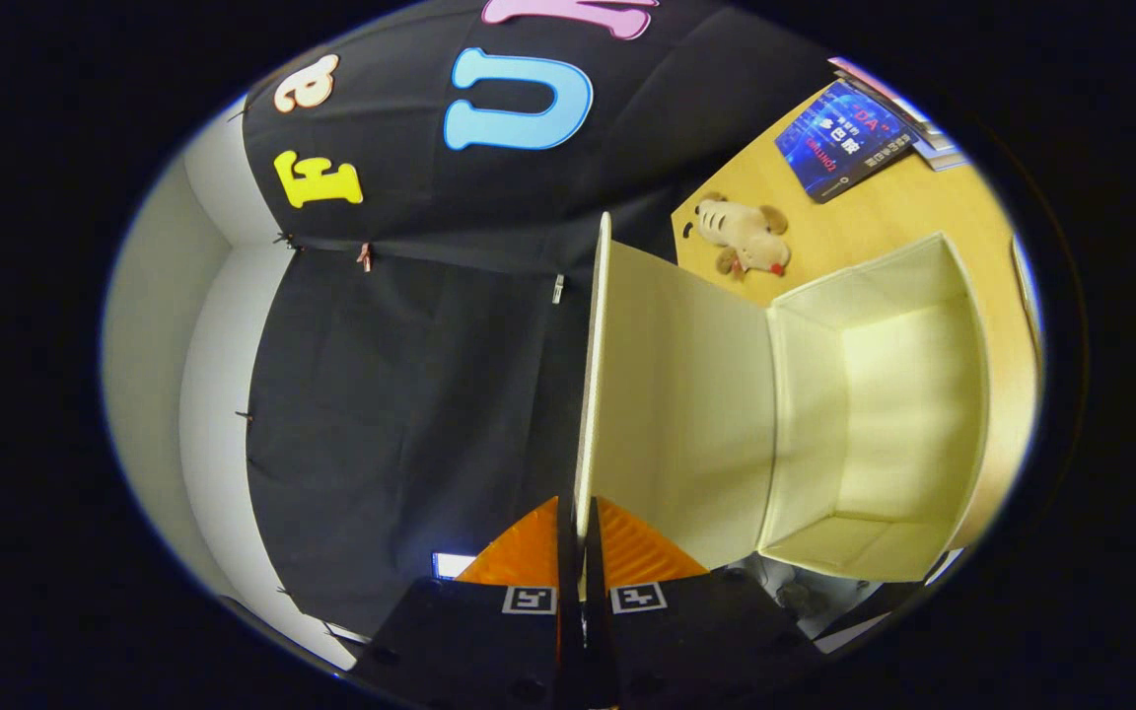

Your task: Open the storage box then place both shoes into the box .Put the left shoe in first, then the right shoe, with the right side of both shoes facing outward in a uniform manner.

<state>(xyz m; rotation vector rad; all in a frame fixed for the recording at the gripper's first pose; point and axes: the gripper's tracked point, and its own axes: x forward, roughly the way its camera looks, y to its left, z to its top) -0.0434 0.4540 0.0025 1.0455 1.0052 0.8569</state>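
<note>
The view is rolled on its side. A cream storage box (874,414) stands on the wooden table (933,212) with its inside bare and in full view. Its lid (672,394) is swung wide open and runs straight ahead from my fingers, seen almost edge on. My gripper (580,528) is shut on the lid's near edge, with both fingers pressed against the thin panel.
A small plush dog (745,237) lies on the table beyond the box. A blue book (844,138) and other papers lie further off at the table's far side. The booth's black cloth wall (410,375) hangs on the other side of the lid.
</note>
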